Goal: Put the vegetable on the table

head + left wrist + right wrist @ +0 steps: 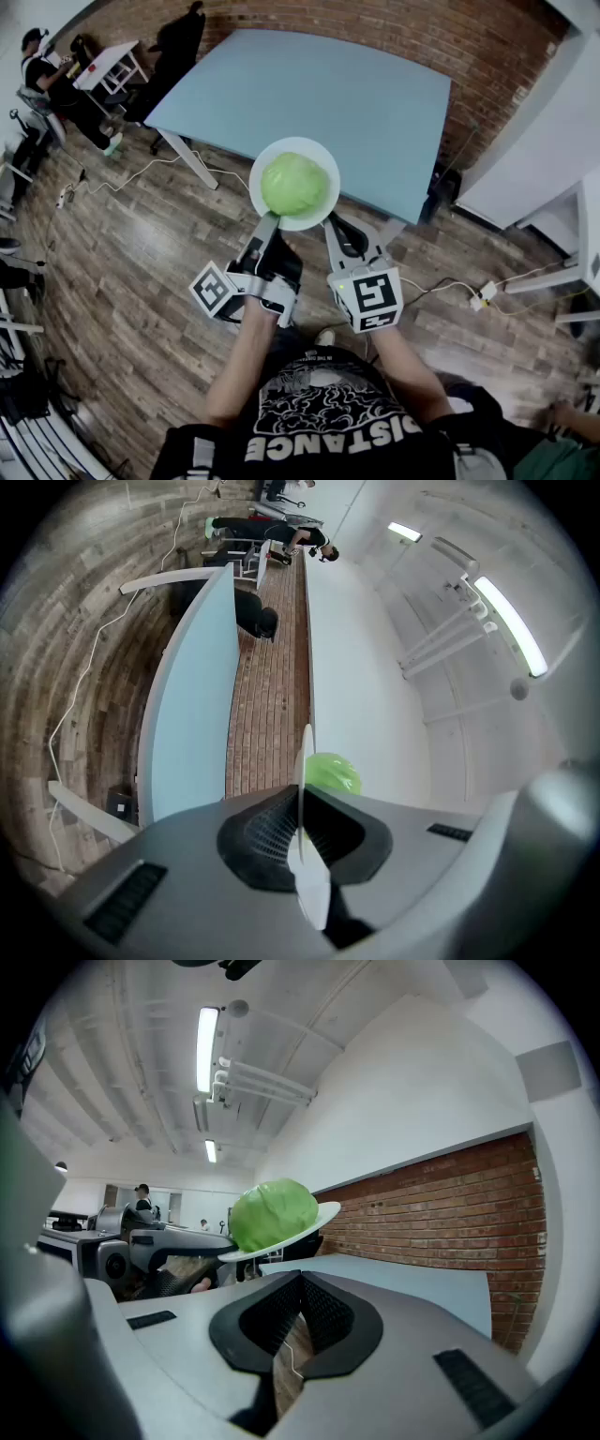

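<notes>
My left gripper pinches the plate carrying the cabbage. My right gripper is closed and empty. The cabbage isn't on the table yet.

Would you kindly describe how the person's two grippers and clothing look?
The left gripper and right gripper are grey with black ribbed jaws, each bearing a white cube with black square markers. The person wears a short-sleeved black T-shirt printed in white.
</notes>
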